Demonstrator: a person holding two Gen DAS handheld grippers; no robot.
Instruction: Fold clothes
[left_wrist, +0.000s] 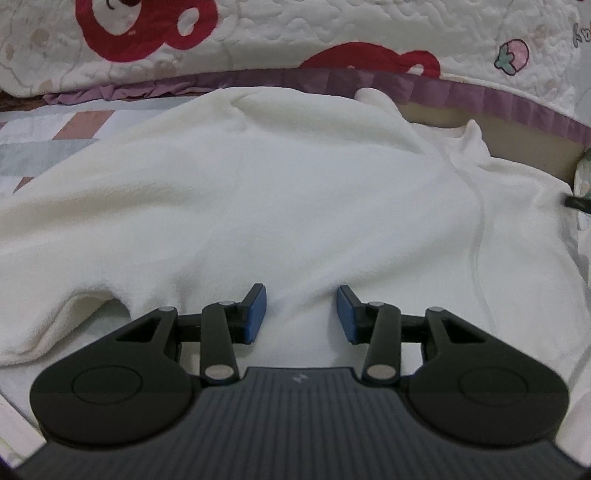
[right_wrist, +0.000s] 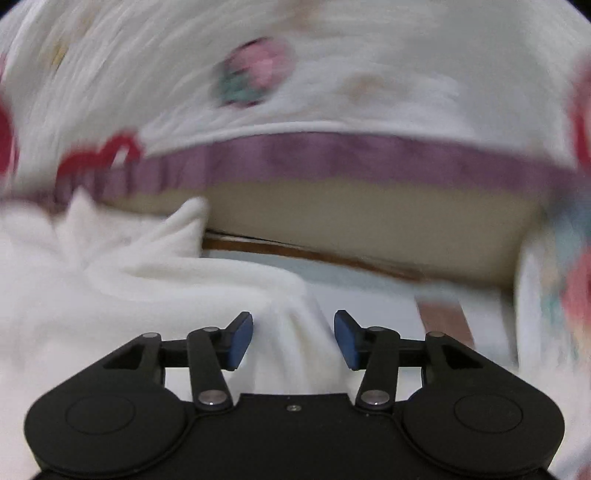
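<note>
A white fleece garment (left_wrist: 280, 192) lies spread across the bed and fills most of the left wrist view. My left gripper (left_wrist: 301, 314) hovers open just above its near part, blue pads apart with only flat fabric between them. In the blurred right wrist view the same white garment (right_wrist: 155, 280) is bunched at the left, and a fold of it runs up between the fingers of my right gripper (right_wrist: 293, 339). That gripper's jaws stand open, the pads not pressing the cloth.
A quilted white blanket (left_wrist: 332, 33) with red bear prints and a purple ruffled border (left_wrist: 498, 99) rises behind the garment. A striped bedsheet (left_wrist: 55, 136) shows at the left. A beige mattress side (right_wrist: 369, 221) and a wooden edge (right_wrist: 314, 254) lie ahead of the right gripper.
</note>
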